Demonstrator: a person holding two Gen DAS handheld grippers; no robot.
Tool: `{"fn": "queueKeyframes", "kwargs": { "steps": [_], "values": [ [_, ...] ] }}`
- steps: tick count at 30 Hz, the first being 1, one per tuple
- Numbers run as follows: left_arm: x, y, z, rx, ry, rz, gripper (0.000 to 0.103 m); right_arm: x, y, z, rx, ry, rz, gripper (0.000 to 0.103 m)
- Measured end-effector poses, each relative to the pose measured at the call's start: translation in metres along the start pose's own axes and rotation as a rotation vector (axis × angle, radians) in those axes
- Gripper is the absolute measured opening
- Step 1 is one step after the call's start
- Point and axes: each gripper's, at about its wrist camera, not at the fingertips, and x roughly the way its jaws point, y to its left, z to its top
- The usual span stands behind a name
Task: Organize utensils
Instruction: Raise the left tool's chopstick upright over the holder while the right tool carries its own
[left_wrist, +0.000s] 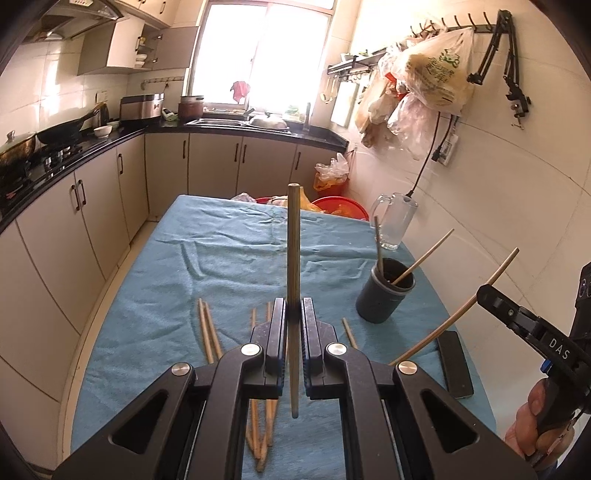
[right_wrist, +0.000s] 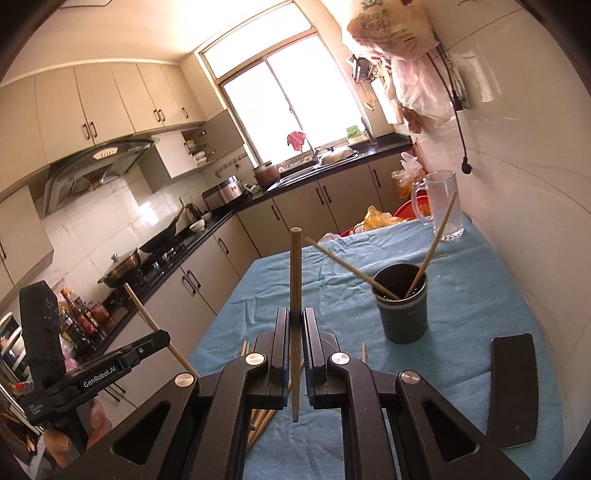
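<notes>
My left gripper (left_wrist: 294, 303) is shut on a wooden chopstick (left_wrist: 293, 240) that stands upright between its jaws. At the right edge of that view my right gripper (left_wrist: 484, 291) is shut on a pale chopstick (left_wrist: 443, 326) that slants across it. In the right wrist view the right gripper (right_wrist: 295, 313) clamps its chopstick (right_wrist: 295, 273) upright, and the left gripper (right_wrist: 163, 335) shows at the left with its stick (right_wrist: 142, 306). A dark cup (left_wrist: 384, 295) (right_wrist: 403, 310) with two chopsticks in it stands on the blue cloth, right of both grippers. Several loose chopsticks (left_wrist: 207, 330) (right_wrist: 263, 419) lie under the grippers.
A blue cloth (left_wrist: 221, 266) covers the table. A glass mug (left_wrist: 394, 221) (right_wrist: 442, 203) stands behind the cup near the wall. A flat black slab (left_wrist: 455, 363) (right_wrist: 512, 391) lies at the right. Red basins (left_wrist: 343, 207) sit past the far edge. Kitchen counters run along the left.
</notes>
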Motion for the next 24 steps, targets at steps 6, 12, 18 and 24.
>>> {"fn": "queueKeyframes", "kwargs": {
  "steps": [6, 12, 18, 24],
  "values": [
    [-0.001, -0.026, 0.013, 0.036, -0.013, -0.028, 0.007, -0.019, -0.017, 0.010, 0.040, -0.052, -0.018, 0.007],
    [0.005, -0.051, 0.027, 0.067, -0.014, -0.064, 0.007, -0.042, -0.040, 0.022, 0.083, -0.111, -0.051, 0.007],
    [0.015, -0.078, 0.050, 0.075, -0.022, -0.103, 0.007, -0.058, -0.060, 0.040, 0.105, -0.159, -0.086, 0.007],
    [0.030, -0.101, 0.076, 0.076, -0.037, -0.134, 0.007, -0.063, -0.071, 0.062, 0.110, -0.198, -0.113, 0.007]
  ]
}}
